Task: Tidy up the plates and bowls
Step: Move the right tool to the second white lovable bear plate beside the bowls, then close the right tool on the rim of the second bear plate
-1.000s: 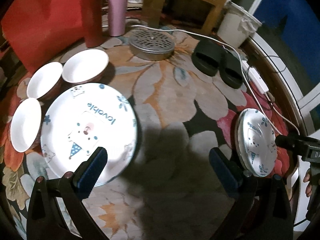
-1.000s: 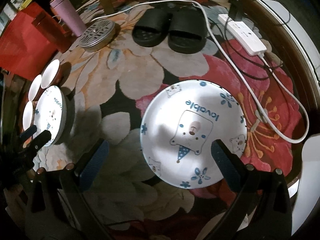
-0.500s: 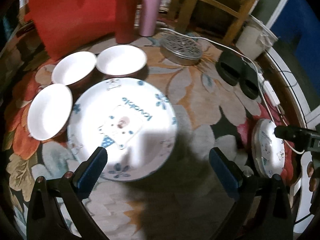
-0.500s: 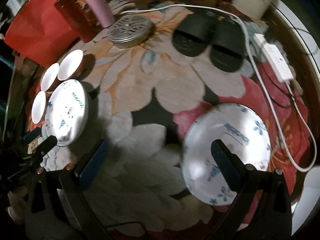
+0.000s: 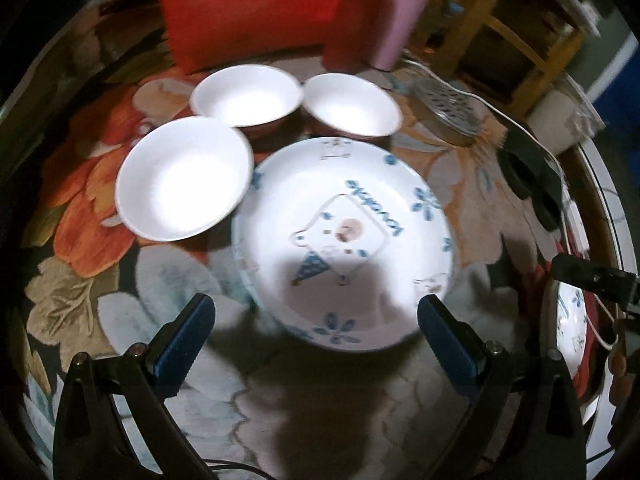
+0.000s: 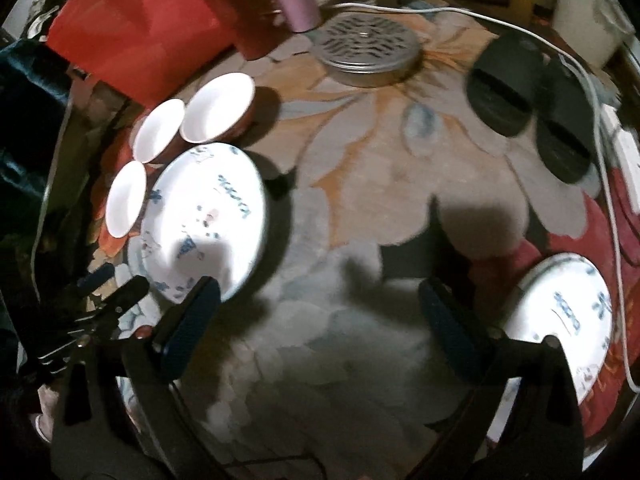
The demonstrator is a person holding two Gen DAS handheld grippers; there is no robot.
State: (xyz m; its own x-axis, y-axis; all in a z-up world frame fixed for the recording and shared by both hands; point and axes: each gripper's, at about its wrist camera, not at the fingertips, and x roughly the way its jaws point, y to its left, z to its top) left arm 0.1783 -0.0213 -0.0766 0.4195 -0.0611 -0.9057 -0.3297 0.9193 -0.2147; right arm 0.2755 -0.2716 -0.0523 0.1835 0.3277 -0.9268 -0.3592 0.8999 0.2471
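The left gripper [image 5: 316,320] hangs above a flowered rug [image 5: 460,184] with its two blue-padded fingers [image 5: 184,340] spread wide and nothing between them. Just beyond its tips lies a large white plate [image 5: 344,248] printed with a bear, blue flowers and blue lettering; the gripper's shadow falls across the near part of the plate.

Three white bowls sit around the plate's far left edge. The nearest bowl [image 5: 182,178] is just beside the plate's rim, and whether they touch cannot be told. A middle bowl [image 5: 246,96] and a right bowl [image 5: 352,106] stand behind it, close together. Past them rise a red bag [image 5: 248,12], a red tumbler [image 5: 352,32] and a pink tumbler [image 5: 400,16].

The right gripper [image 6: 320,316] also has its fingers [image 6: 192,320] spread apart and holds nothing. It hovers over bare rug between the two plates. A second plate [image 6: 560,312] of the same pattern lies at its right, partly hidden behind the right finger, well apart from the first plate and the bowls.

Farther back on the rug sit a round metal tin [image 6: 368,50] with a perforated lid and a pair of black slippers [image 6: 528,100]. A white cable [image 6: 600,128] runs past the slippers.
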